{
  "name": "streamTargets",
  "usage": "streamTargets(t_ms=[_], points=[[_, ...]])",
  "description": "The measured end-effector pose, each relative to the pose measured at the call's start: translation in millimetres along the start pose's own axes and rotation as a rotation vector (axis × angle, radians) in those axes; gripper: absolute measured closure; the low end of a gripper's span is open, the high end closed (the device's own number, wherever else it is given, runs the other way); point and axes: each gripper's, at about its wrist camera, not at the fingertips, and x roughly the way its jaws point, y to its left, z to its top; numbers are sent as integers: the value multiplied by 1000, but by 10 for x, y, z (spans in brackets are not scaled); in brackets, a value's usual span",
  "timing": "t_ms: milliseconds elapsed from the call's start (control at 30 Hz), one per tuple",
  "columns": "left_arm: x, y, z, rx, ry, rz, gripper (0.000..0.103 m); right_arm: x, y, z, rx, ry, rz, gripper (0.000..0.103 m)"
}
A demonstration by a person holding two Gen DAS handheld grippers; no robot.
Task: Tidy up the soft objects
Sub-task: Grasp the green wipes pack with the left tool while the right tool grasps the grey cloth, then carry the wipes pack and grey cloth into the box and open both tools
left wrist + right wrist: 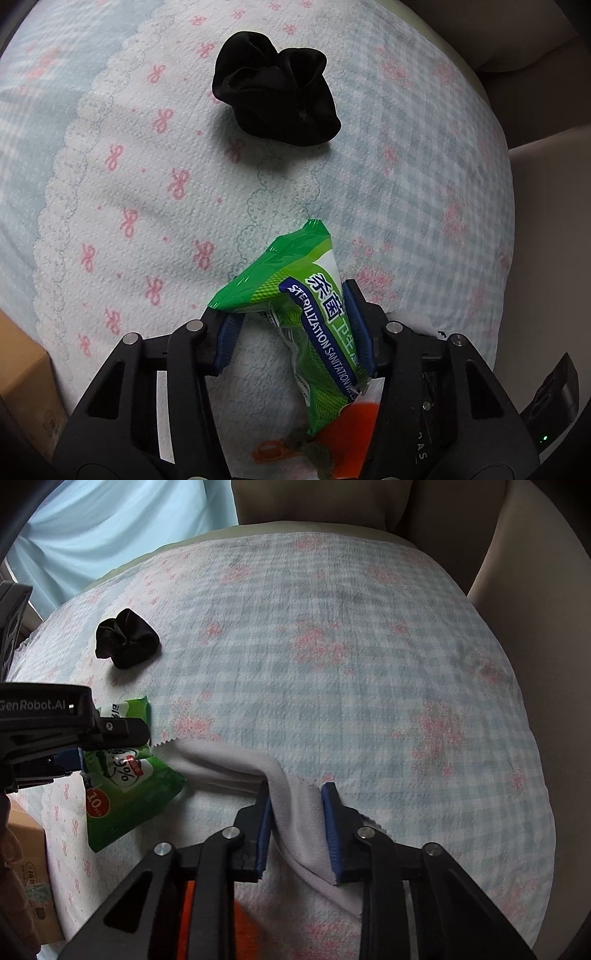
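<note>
The left gripper [291, 325] has the crinkly green plastic pack of sanitizing wipes [314, 321] pinched between its blue pads, the pack twisted and squeezed at its middle, one sealed end poking up toward the far side and the other trailing down near the camera. From the right wrist view the same left gripper [79, 753] comes in from the left edge, black with white lettering on its body, and the wipes pack [125, 790] hangs out below and to the right of it, a red round sticker showing on its near corner. The right gripper [297, 823] has its jaws part closed on a fold of the pale grey fleece cloth [295, 812]; the cloth bunches up between the blue pads and runs left in a ridge toward the wipes pack, its zigzag-cut edge lying on the bedding. Everything sits on the light blue checked bedspread with pink bows and flowers [369, 664], seen in the left view too [110, 184]. Farther off, up the bed, a crumpled black fabric bundle [275, 86] rests alone, well apart from both tools; in the right view it lies at the far left [127, 638]. A brown cardboard box [33, 878] stands at the near left beside the bed. Something orange [221, 923] shows blurred under the right gripper, too unclear to name.
</note>
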Motion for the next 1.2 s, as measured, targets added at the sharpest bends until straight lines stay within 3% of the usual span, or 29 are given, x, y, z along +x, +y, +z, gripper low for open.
streamTargets(t_ms=[233,333,567,933,1200], points=[[-183,102,-78,-11,-15,-5,60,-113,4,43,25,-14,4,89],[-314,124,-88,-6,-28,-12,67,-217,14,47,35,-29,5,89],[-788,132,-168,13,-80,-35,69,-671,99,120,31,-87,8,89],[-2175,156,-498,53,-221,-80,69,-1930,453,173,11,-196,38,89],[-3333,567,-967,43,-341,-71,69,-2829,1032,97,-55,-241,137,89]])
